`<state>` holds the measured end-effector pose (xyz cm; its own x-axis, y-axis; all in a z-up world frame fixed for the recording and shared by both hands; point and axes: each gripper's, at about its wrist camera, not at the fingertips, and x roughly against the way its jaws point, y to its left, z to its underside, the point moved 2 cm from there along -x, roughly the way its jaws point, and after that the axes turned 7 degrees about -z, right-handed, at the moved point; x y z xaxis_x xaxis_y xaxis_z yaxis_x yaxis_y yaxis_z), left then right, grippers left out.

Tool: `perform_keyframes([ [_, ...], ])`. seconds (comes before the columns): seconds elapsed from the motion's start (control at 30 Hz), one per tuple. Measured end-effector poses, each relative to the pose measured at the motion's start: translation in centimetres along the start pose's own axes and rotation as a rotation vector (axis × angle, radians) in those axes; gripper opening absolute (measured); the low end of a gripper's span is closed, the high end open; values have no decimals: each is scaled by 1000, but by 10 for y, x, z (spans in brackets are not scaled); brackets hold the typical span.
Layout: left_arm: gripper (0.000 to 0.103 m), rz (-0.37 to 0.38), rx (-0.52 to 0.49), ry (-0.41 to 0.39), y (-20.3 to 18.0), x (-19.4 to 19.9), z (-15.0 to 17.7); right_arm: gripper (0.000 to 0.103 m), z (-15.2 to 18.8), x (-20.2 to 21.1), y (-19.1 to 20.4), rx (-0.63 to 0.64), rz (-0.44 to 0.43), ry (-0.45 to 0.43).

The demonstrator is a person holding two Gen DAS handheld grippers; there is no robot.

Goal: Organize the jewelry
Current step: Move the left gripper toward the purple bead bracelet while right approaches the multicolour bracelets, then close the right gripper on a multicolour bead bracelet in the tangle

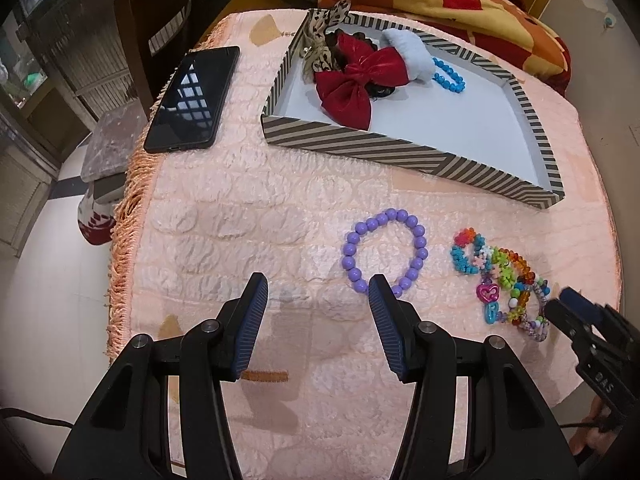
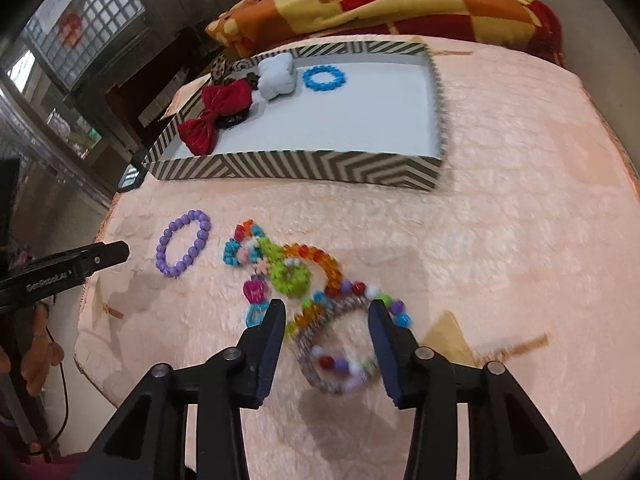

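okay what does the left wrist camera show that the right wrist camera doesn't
Only the left wrist view shows the whole black smartphone lying beside the striped tray. Only the right wrist view shows the open right gripper straddling the glittery beaded bracelet. Both show the purple bead bracelet on the pink tablecloth.

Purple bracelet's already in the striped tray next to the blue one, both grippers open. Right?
Not quite. The purple bracelet lies on the pink cloth, outside the tray, as the left wrist view shows. Only the blue bracelet is in it. Left gripper and right gripper are open.
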<state>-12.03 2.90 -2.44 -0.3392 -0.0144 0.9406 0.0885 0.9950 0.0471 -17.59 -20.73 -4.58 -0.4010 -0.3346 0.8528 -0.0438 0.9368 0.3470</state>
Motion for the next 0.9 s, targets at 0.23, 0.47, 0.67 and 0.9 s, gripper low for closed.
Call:
perform_keyframes([
  [0.23,52,-7,20,7,9,-5,-3,32,-9,-25,-6,-13,20,46],
  [0.47,52,-7,48,29,21,-14,-6,9,-12,-28,-5,-9,12,51],
  [0.67,52,3,36,33,18,-16,-9,9,-18,4,-1,-27,-33,-22],
  [0.9,52,11,11,36,9,-18,-12,9,-24,37,5,-49,-80,-94],
])
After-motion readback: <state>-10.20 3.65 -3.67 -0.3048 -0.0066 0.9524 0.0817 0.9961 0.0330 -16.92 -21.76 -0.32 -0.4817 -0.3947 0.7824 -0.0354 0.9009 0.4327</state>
